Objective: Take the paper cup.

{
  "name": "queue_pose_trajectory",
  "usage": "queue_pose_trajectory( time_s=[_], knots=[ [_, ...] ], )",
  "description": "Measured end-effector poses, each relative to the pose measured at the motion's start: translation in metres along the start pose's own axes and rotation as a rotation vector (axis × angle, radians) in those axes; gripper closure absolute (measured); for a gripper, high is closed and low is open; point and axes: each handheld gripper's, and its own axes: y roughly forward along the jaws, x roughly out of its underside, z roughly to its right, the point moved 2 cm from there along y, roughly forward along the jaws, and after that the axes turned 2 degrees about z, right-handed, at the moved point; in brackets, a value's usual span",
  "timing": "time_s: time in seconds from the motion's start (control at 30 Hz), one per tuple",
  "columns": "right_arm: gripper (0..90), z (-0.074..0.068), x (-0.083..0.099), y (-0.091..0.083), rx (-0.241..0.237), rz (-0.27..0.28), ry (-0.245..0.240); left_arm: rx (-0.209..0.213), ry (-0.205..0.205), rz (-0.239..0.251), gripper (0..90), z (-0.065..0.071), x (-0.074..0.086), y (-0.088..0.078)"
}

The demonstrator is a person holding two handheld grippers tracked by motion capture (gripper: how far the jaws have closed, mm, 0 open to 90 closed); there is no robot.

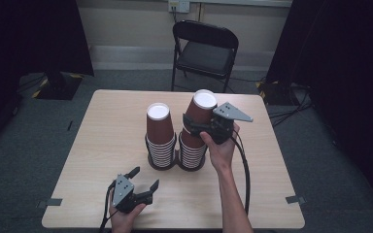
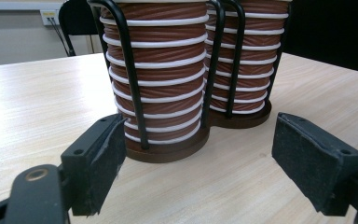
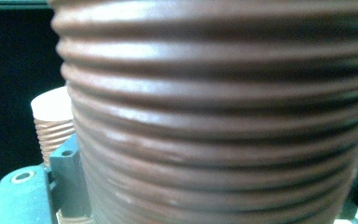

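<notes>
Ribbed brown paper fills the space between the right gripper's jaws: the right gripper [image 1: 201, 131] is clamped on the top cup [image 1: 200, 116] of the right stack [image 1: 193, 153], gripping it at mid-wall from the person's side. That cup leans, its white mouth tipped away toward the chair [image 1: 205, 46], so its long axis sits off the vertical line of the nested cups below, and it looks partly drawn out of them. Any lift would probably need to follow that axis upward, where the room is open. Just to its left the left stack [image 1: 160, 141] stands upright and close, leaving little sideways clearance. Both stacks sit in a black wire holder [image 2: 135, 88] near the middle of the surface [image 1: 102, 145]. The left gripper [image 1: 143, 182] rests low near the front edge, jaws spread and empty, pointing at the holder
</notes>
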Motion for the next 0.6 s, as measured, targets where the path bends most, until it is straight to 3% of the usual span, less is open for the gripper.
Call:
queue_pose_trajectory(
  time_s=[0.6],
  knots=[
    [13.0,0.004,-0.016,-0.012,-0.005,0.042,0.017,0.007,0.007,-0.007,17.1,0.001,0.0,0.001]
  ],
)
